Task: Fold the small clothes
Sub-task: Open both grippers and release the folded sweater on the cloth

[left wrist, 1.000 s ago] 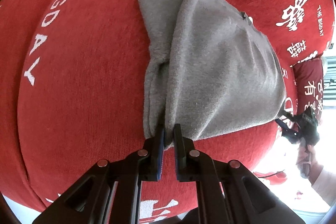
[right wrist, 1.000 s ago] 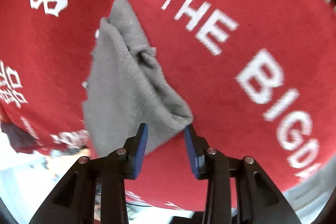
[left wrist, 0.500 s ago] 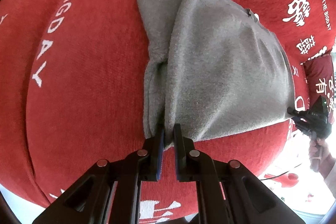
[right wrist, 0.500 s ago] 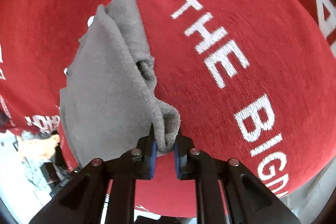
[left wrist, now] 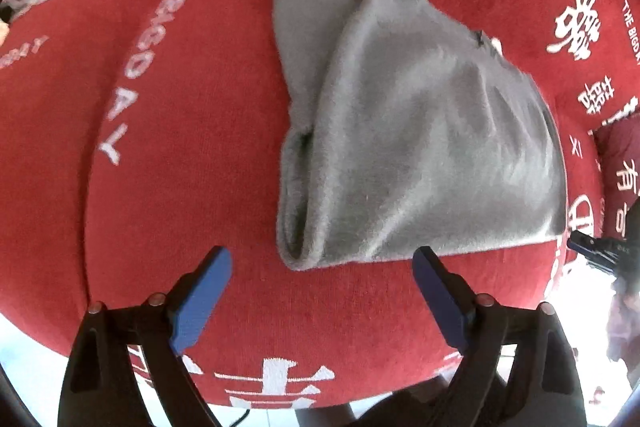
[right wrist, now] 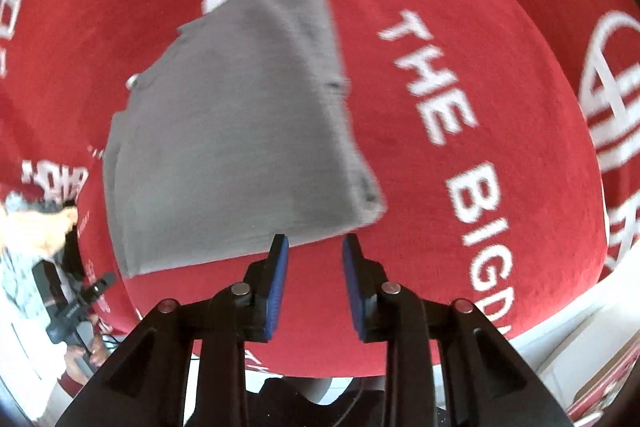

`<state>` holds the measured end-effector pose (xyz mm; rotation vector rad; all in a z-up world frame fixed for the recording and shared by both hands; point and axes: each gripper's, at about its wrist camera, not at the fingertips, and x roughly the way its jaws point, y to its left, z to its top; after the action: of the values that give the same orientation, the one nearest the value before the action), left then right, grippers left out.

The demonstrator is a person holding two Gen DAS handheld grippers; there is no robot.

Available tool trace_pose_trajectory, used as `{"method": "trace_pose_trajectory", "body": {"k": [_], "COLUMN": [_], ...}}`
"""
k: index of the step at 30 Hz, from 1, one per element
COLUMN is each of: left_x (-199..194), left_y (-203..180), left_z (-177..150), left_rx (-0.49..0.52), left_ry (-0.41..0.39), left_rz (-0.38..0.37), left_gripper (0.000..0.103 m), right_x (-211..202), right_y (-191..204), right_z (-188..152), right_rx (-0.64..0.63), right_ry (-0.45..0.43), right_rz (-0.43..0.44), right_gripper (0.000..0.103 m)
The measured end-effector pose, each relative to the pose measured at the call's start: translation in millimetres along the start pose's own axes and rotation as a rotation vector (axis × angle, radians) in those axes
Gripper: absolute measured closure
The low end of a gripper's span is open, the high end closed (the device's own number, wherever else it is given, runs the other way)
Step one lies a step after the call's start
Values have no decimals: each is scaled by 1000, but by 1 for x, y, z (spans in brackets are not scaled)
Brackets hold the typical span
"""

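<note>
- Left wrist view: the left gripper point(left wrist: 322, 259) is seen spread wide, its jaws having just been opening, and nothing is gripped between the blue pads point(left wrist: 200, 301).
- The grey fleece garment point(left wrist: 420, 147) is laid folded on the red cloth point(left wrist: 180, 167), a rolled fold along its left edge, the near hem just beyond the fingertips and apart from them.
- White lettering "THE BIG DAY" point(left wrist: 150, 51) is read on the cloth to the left of the garment; white characters point(left wrist: 576, 27) are spotted to its right.
- At the right edge, the tip of the right gripper point(left wrist: 592, 251) is caught near the garment's far corner; its state cannot be told from here.
- Right wrist view, somewhat blurred: the right gripper point(right wrist: 314, 249) is seen part-way open, its jaws having just been opening, and no fabric is held between the pads point(right wrist: 278, 287).
- The grey fleece garment point(right wrist: 232, 131) is found lying flat on the red cloth point(right wrist: 480, 27), its near edge just past the left fingertip, with no pad pressed on it.
- The white lettering point(right wrist: 440, 99) is run down the cloth to the garment's right.
- At the lower left, the left gripper point(right wrist: 86, 301) is glimpsed with a person's hand point(right wrist: 90, 349) at it, beside the cloth's edge.
</note>
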<state>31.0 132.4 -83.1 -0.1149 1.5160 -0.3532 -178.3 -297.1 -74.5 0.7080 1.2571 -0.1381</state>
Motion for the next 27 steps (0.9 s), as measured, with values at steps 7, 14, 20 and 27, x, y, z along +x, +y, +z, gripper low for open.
{"method": "trace_pose_trajectory", "body": {"k": [7,14,20,27], "left_x": [3,11,6,1], "left_y": [3,26,33,37], "left_z": [-5,-14,-25,-34], "left_rx": [-68,-179,-171,-243], "left_ry": [16,17,-11,-21], "left_rz": [31,54,103,-13], "left_gripper": [11,11,11,11], "right_x": [17,53,98,141], "right_y": [76,154,211,217], "right_z": [2,-3,-4,-14], "right_rx": [-236,-439,-519,-482], "right_ry": [41,122,179,328], "right_rz": [8,65,85,110], "right_gripper": [65,65,65,65]}}
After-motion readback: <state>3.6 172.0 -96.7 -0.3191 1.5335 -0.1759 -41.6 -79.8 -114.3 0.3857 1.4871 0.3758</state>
